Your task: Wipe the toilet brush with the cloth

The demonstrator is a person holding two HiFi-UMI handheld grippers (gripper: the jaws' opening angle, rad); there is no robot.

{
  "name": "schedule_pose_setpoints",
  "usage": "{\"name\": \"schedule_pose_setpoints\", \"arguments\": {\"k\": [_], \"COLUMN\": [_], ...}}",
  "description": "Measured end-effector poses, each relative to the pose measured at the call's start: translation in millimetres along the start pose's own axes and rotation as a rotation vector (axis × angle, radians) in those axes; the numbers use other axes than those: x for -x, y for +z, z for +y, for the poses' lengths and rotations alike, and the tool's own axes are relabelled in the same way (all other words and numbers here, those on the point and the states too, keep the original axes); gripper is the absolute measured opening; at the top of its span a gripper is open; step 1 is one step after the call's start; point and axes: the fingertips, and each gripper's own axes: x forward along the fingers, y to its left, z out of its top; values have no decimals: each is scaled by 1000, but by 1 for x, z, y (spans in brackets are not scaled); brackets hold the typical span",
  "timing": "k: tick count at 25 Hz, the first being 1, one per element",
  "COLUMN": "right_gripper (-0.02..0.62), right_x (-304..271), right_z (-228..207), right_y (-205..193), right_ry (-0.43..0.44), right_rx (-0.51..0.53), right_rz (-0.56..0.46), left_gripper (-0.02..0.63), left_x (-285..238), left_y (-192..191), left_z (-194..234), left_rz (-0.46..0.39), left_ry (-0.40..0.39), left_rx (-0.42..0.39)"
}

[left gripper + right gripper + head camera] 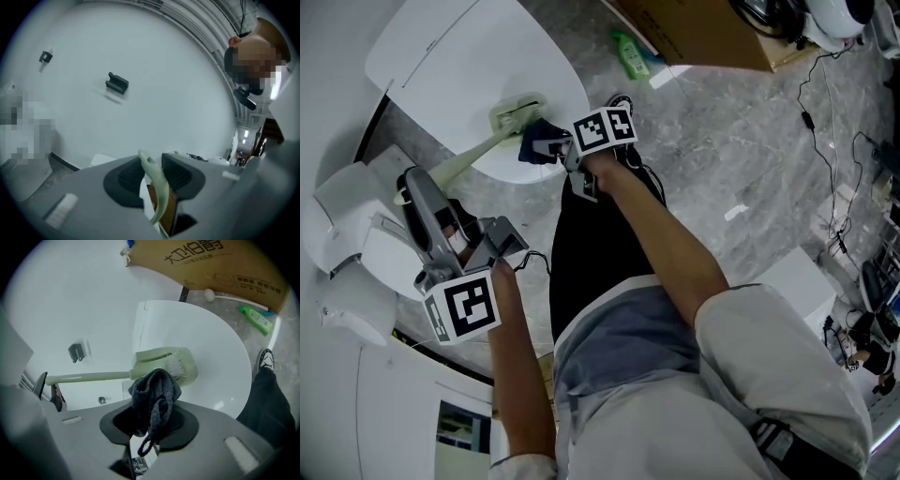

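Observation:
A pale green toilet brush lies across the closed white toilet lid (469,66), its bristled head (517,113) on the lid and its long handle (464,161) running down left. My left gripper (441,225) is shut on the handle's end (154,180). My right gripper (553,148) is shut on a dark grey cloth (536,141) and holds it against the near side of the brush head. In the right gripper view the cloth (154,392) bunches between the jaws just below the brush head (164,363), and the handle (89,377) stretches left.
A cardboard box (703,33) and a green bottle (630,54) lie on the grey marble floor beyond the toilet. The white cistern (347,225) stands at the left. Cables (839,169) run along the right. My black trouser leg and shoe (623,178) stand beside the bowl.

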Motion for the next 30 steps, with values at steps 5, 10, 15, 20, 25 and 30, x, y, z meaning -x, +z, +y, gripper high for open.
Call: {"name": "schedule_pose_setpoints", "arguments": {"k": [5,10,15,20,25,30], "right_gripper": [94,94,94,94,94,94], "right_x": [0,-1,0,3,5,6], "right_z": [-3,-14,-26,-30,-16,-6], "right_y": [1,3,7,10,14,27], "right_ry": [-55,-167,-261,-380,-445,-459], "right_rx": [62,115,141,239,401,493], "right_rz": [28,39,36,51,110,142], "left_gripper": [0,0,0,0,0,0], "left_x": [-1,-3,-6,-6,-6,-7], "left_y": [1,1,2,1,2,2], "left_z": [0,-1,-2,0,1,0], "left_rz": [-2,3,3,7,6,2], "left_ry": [-3,-4,-6,-6,-5,-5], "left_rx": [-1,-2,-4,-1,4,6]}}
